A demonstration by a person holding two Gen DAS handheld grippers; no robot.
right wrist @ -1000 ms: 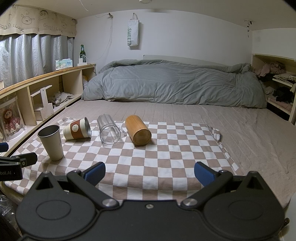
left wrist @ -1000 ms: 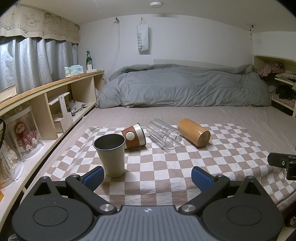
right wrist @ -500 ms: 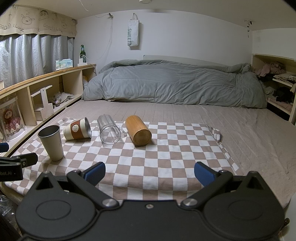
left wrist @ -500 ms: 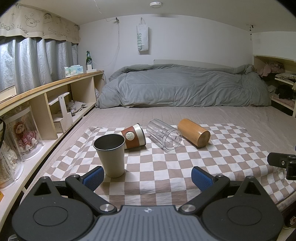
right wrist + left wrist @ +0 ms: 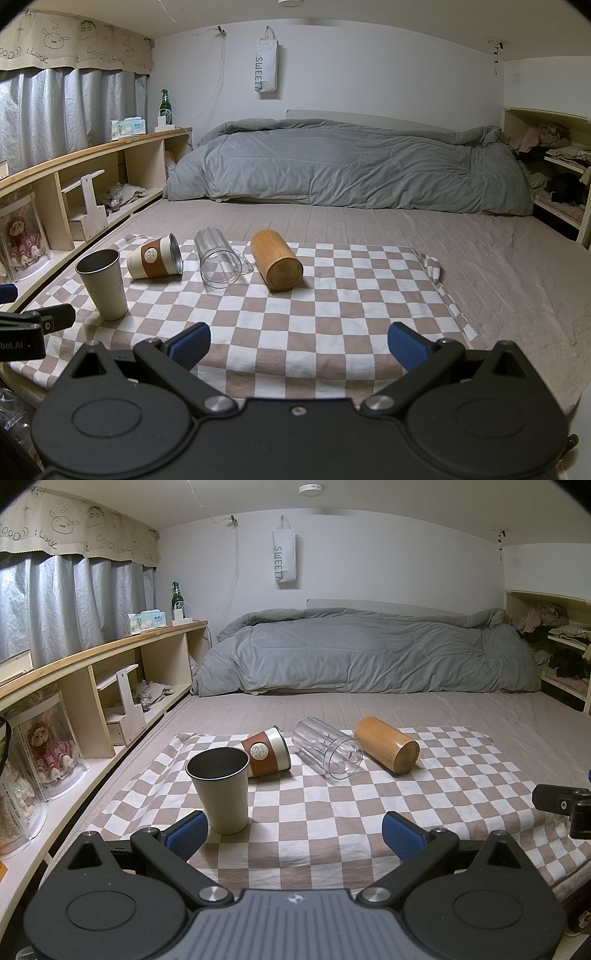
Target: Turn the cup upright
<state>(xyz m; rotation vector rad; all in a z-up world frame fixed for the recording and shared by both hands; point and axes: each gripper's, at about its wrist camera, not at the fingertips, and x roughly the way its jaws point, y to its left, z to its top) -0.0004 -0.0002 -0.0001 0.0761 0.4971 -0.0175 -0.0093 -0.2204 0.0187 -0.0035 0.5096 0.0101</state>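
A steel cup (image 5: 221,790) (image 5: 104,284) stands upright on the checked cloth (image 5: 332,812) (image 5: 314,302). Behind it lie three cups on their sides: a cream cup with a brown sleeve (image 5: 266,751) (image 5: 157,261), a clear glass (image 5: 327,751) (image 5: 218,262) and a wooden cup (image 5: 386,744) (image 5: 277,264). My left gripper (image 5: 293,836) is open and empty, its left pad just in front of the steel cup. My right gripper (image 5: 297,345) is open and empty at the cloth's near edge, well short of the cups.
The cloth lies on a bed (image 5: 498,258) with a grey duvet (image 5: 369,657) at the back. Wooden shelves (image 5: 92,686) with a boxed doll run along the left. Shelves with clothes (image 5: 554,173) stand at the right. Each gripper's side shows in the other's view.
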